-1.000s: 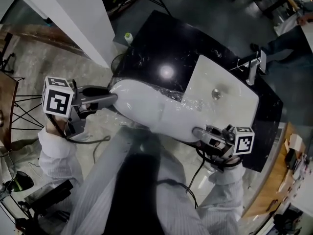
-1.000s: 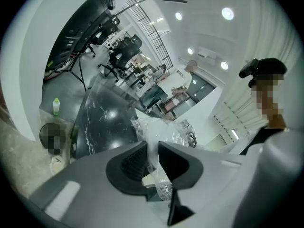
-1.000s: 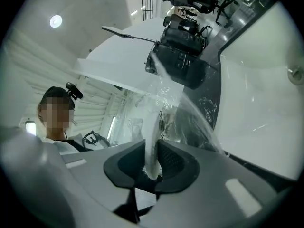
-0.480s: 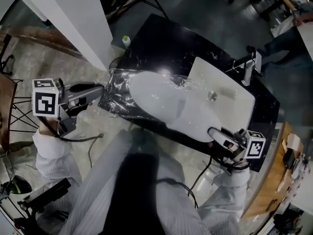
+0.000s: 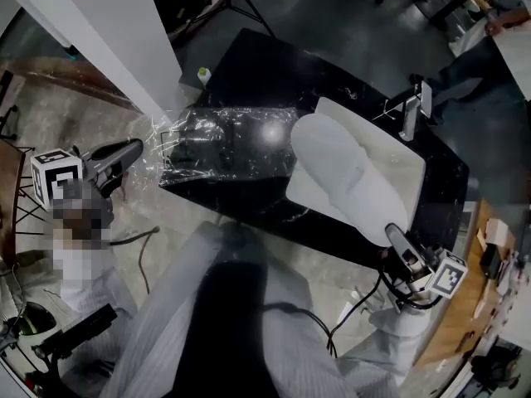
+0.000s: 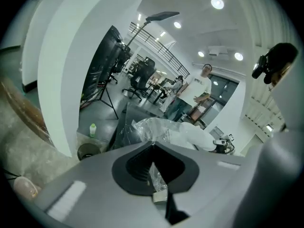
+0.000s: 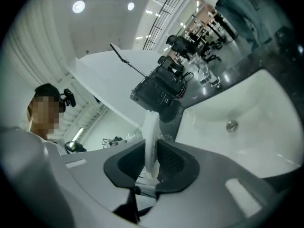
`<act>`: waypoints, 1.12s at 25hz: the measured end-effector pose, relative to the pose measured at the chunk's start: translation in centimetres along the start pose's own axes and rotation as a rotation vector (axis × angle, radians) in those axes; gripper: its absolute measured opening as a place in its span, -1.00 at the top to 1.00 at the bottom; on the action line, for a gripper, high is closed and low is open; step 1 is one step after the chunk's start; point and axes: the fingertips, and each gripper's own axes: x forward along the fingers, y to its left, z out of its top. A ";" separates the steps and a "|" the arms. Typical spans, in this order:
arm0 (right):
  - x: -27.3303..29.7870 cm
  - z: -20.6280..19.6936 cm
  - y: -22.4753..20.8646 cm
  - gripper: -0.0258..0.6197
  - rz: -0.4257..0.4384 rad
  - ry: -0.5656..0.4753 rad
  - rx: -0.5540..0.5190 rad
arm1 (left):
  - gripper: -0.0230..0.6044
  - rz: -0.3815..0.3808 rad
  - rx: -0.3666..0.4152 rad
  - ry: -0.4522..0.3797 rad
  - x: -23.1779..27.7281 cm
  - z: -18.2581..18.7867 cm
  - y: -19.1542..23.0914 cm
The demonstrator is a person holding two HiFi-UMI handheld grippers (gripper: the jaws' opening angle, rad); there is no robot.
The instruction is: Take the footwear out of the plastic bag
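A white slipper (image 5: 344,168) hangs over the white sink (image 5: 415,168), clear of the bag. My right gripper (image 5: 392,236) is shut on the slipper's near end; in the right gripper view the slipper's thin white edge (image 7: 151,137) stands pinched between the pads of the right gripper (image 7: 154,145). The transparent plastic bag (image 5: 220,143) lies stretched and empty across the black counter (image 5: 274,65). My left gripper (image 5: 135,150) is off the counter's left edge, shut on the bag's end. In the left gripper view a strip of plastic film (image 6: 156,175) is clamped in the left gripper (image 6: 153,148).
A chrome faucet (image 5: 411,110) stands behind the sink. A white pillar (image 5: 108,31) rises close by at the left, with a small green-capped bottle (image 5: 199,75) on the floor beside it. Cables hang below the counter's front edge. A person stands far off at the top right.
The slipper has slid right, out of the bag, to above the sink. My left gripper has drawn left and back with the bag, which now lies flat and empty.
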 end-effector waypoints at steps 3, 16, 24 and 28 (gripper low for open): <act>-0.4 0.6 0.4 0.68 -0.146 -0.079 -0.096 | 0.92 0.086 0.003 -0.070 0.0 1.0 -0.1; 6.6 1.9 5.0 0.68 -0.350 -0.348 -0.340 | 0.92 0.321 0.127 -0.398 3.3 3.1 -6.7; 6.3 1.6 5.5 0.68 -0.388 -0.394 -0.389 | 0.92 0.280 0.140 -0.418 3.7 2.7 -8.9; 6.1 1.6 5.7 0.69 -0.389 -0.410 -0.398 | 0.92 0.264 0.146 -0.424 3.8 2.5 -9.6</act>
